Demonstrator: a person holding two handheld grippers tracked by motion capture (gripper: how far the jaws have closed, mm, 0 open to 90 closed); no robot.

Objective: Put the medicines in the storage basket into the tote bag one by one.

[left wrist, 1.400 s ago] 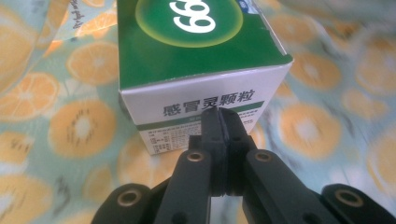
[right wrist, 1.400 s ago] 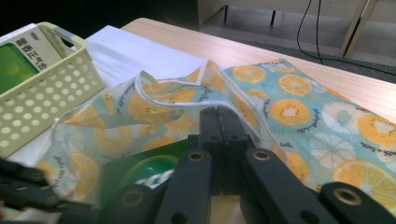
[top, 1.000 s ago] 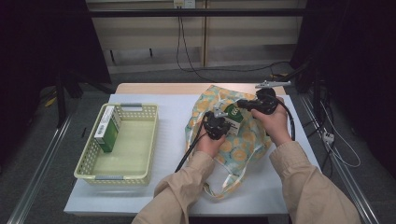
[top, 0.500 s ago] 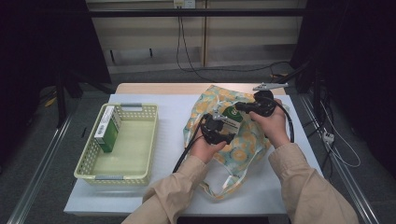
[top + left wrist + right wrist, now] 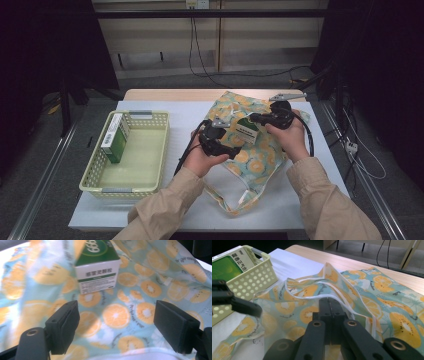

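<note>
A cloth bag (image 5: 260, 155) printed with orange slices lies on the white table cover. A green and white box (image 5: 246, 131) rests on its fabric near the lifted rim; I cannot tell if it is inside. My left gripper (image 5: 227, 142) stands open just short of the box (image 5: 97, 275). Its jaws have just been opening, and only the bag (image 5: 150, 285) lies beneath them. My left gripper (image 5: 116, 315) touches nothing. My right gripper (image 5: 255, 118) is shut on the bag's white-hemmed rim and holds it up. The right gripper view shows that gripper (image 5: 329, 305) pinching the bag (image 5: 387, 305).
A pale yellow perforated basket (image 5: 95, 172) stands at the table's left, with a green box (image 5: 116, 137) upright against its far left wall. The same basket (image 5: 259, 275) sits beyond the bag in the right gripper view. Cables trail from both grippers.
My left gripper has opened and drawn back toward the person and upward, leaving the green and white box on the bag. The right gripper has kept its hold on the rim.
</note>
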